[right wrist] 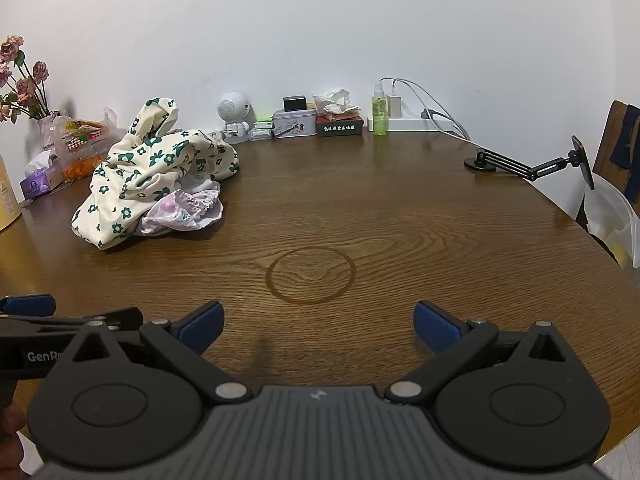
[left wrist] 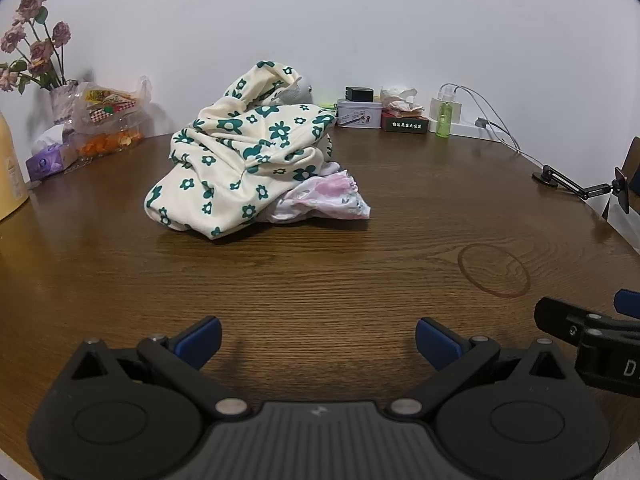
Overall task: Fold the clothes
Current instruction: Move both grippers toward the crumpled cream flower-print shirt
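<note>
Wooden table (left wrist: 320, 280), crumpled clothes (left wrist: 248, 152) well beyond left claw (left wrist: 318, 340), right claw (right wrist: 318, 326), both spread, empty.

The cream floral garment (left wrist: 240, 160) covers most of the pink garment (left wrist: 328, 200) beneath it. At the left frame edge the yellow container (left wrist: 10, 168) is cut off.

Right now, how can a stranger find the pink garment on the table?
Look at the round wooden table and its only heap of clothes. The pink floral garment pokes out beneath the cream garment with green flowers; it alone is pale pink, with a ruffled edge.
</note>
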`<control>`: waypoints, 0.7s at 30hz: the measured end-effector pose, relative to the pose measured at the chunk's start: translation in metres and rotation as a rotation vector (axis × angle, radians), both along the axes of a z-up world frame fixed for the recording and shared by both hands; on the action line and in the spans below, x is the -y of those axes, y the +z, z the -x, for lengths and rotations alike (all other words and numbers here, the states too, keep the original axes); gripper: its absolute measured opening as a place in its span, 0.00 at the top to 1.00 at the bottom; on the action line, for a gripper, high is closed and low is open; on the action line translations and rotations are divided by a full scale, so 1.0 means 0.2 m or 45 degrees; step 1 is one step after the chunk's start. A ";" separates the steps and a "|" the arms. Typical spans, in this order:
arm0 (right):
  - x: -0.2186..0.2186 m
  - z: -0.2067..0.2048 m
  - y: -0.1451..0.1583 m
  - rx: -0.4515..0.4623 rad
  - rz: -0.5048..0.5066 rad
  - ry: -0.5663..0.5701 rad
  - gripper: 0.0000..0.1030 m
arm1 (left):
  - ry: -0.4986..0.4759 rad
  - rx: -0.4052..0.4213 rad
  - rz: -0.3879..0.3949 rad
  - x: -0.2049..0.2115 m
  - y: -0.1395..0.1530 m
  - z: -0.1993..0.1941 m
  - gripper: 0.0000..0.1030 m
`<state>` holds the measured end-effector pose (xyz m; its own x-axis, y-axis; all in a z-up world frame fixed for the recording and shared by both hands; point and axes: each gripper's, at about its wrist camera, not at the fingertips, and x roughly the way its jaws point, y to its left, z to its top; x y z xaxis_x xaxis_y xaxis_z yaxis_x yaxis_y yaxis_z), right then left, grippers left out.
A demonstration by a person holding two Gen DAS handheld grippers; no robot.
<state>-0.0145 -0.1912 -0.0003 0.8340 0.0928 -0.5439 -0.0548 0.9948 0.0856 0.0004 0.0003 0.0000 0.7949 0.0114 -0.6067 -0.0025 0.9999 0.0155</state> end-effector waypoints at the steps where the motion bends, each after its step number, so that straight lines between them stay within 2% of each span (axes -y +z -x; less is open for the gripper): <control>1: 0.00 0.00 0.00 0.000 -0.001 0.000 0.00 | -0.002 0.001 -0.002 0.00 0.00 0.00 0.00; 21: -0.01 -0.01 0.00 -0.004 -0.001 0.001 0.00 | 0.001 -0.003 0.005 0.00 0.00 0.00 0.00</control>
<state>-0.0134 -0.1891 -0.0013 0.8323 0.0935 -0.5463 -0.0551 0.9948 0.0862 -0.0003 0.0012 0.0002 0.7935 0.0095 -0.6084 -0.0029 0.9999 0.0119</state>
